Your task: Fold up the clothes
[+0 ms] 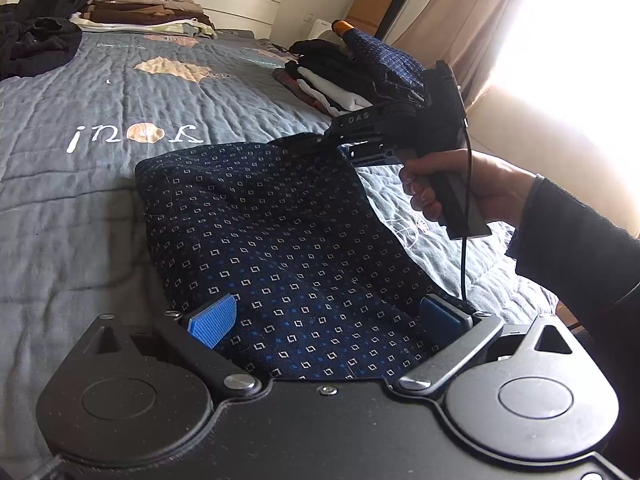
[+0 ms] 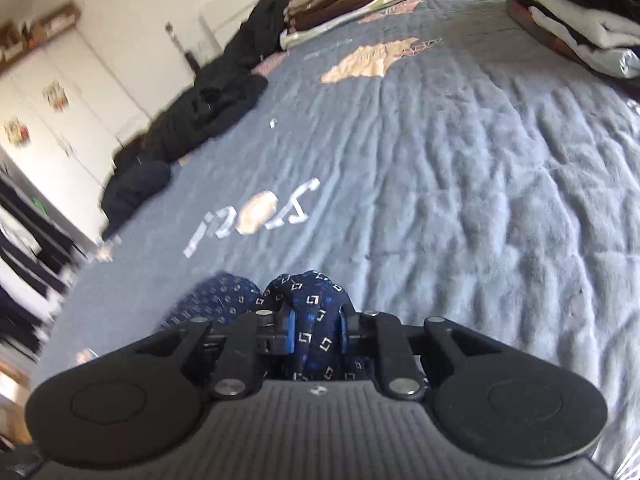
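A navy garment with small square prints (image 1: 280, 232) lies folded on the grey quilt (image 1: 80, 200). My left gripper (image 1: 326, 320) hovers over its near end, jaws wide apart, the blue pads (image 1: 212, 324) on either side of the cloth without pressing it. At the garment's far edge, my right gripper (image 1: 322, 140) is held by a hand (image 1: 480, 184) in a dark sleeve. In the right wrist view the right gripper (image 2: 318, 332) is shut on a bunched fold of the navy garment (image 2: 316, 300).
Folded stacks sit at the bed's far side: a brown and beige stack (image 1: 152, 8) and a dark and white stack (image 1: 332, 84) topped by another navy patterned piece (image 1: 384, 56). Loose black clothes (image 1: 36, 44) lie at the far left. A bright curtained window (image 1: 560, 40) is at right.
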`<action>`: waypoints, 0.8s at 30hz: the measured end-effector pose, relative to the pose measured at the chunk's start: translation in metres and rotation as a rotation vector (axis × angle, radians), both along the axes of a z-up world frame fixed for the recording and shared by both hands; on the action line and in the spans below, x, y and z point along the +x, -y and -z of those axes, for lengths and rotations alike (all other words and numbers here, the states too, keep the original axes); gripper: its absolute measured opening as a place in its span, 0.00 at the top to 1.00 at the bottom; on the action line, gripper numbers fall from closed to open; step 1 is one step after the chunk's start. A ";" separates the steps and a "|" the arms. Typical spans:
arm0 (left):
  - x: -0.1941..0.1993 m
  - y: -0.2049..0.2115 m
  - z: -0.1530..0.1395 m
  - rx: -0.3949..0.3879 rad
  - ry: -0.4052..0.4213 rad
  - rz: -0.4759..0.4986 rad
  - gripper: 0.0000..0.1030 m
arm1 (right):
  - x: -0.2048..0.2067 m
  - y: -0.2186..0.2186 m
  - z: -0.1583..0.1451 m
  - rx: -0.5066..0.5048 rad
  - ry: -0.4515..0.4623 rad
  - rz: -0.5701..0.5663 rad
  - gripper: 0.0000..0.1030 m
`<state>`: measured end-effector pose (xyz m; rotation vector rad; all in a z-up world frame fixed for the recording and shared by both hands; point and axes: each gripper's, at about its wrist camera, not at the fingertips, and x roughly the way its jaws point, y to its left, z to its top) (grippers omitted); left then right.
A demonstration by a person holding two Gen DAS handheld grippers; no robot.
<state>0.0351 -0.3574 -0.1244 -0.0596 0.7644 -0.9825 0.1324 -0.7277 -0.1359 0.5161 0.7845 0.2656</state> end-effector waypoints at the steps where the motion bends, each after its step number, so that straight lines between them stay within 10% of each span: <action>1: 0.000 0.000 0.000 0.000 0.000 -0.001 0.04 | 0.000 0.002 0.000 0.013 0.001 0.007 0.82; 13: -0.002 0.005 0.008 0.037 0.016 0.025 0.04 | -0.002 0.042 0.023 0.231 -0.068 0.163 0.81; 24: 0.008 -0.007 -0.012 -0.059 -0.016 -0.043 0.04 | -0.019 0.031 -0.035 0.088 0.036 0.102 0.30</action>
